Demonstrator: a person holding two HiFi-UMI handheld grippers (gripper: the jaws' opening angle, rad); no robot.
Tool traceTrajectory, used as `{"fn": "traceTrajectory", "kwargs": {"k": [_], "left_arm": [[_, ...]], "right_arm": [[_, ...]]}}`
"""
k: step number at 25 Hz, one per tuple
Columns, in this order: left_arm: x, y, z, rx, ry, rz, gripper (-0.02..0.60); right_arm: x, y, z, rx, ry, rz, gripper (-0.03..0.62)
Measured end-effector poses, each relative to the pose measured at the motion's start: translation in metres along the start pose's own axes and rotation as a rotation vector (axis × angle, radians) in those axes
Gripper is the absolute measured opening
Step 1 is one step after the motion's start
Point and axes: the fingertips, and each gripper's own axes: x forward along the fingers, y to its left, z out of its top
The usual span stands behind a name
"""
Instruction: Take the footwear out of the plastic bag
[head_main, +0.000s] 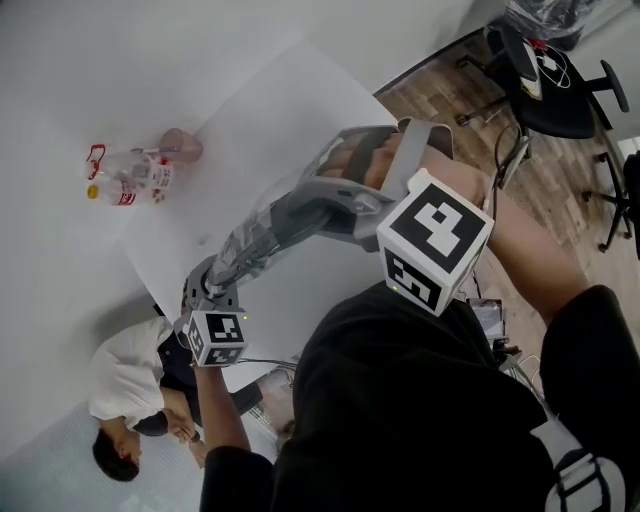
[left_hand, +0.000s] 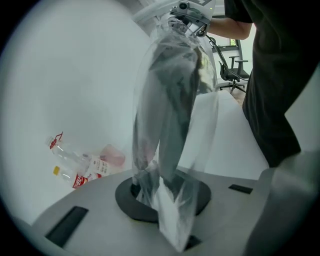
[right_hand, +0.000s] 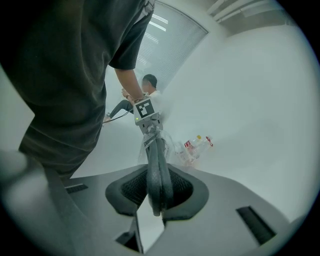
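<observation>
Two grips share one load. My left gripper (left_hand: 167, 202) is pressed together on a bunched tail of the plastic bag (left_hand: 205, 120). My right gripper (right_hand: 159, 190) pinches the dark edge of the footwear (right_hand: 158, 160) at the opposite end. Whether a layer of film lies between those pads and the shoe, I cannot tell.

I judge the reason for this hold to be simple. With one end of the film anchored and the shoe caught at the other, drawing my hands apart should slide the shoe out through the mouth. The bundle hangs stretched between the grippers, up off the table (head_main: 280, 110), so nothing drags on a surface.

The footwear is not yet free, and most of its length sits inside the bag.

The film is thin, clear and glossy. It is crinkled along the shoe and turns milky white where it is squeezed into folds at my left jaws. The footwear is dark grey, matte, long and slim, and seen edge-on it narrows to a soft band.

The table below is flat, white and smooth. Well apart from all this, past the table's edge, lie clear plastic bottles (head_main: 125, 180) with red labels.
</observation>
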Motion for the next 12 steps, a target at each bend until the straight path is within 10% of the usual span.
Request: {"fn": "traceTrajectory", "kwargs": {"k": [12], "left_arm": [[0.0, -0.007, -0.014, -0.03, 0.017, 0.005, 0.026]], "right_arm": [[0.006, 0.002, -0.003, -0.009, 0.007, 0.0, 0.086]]}}
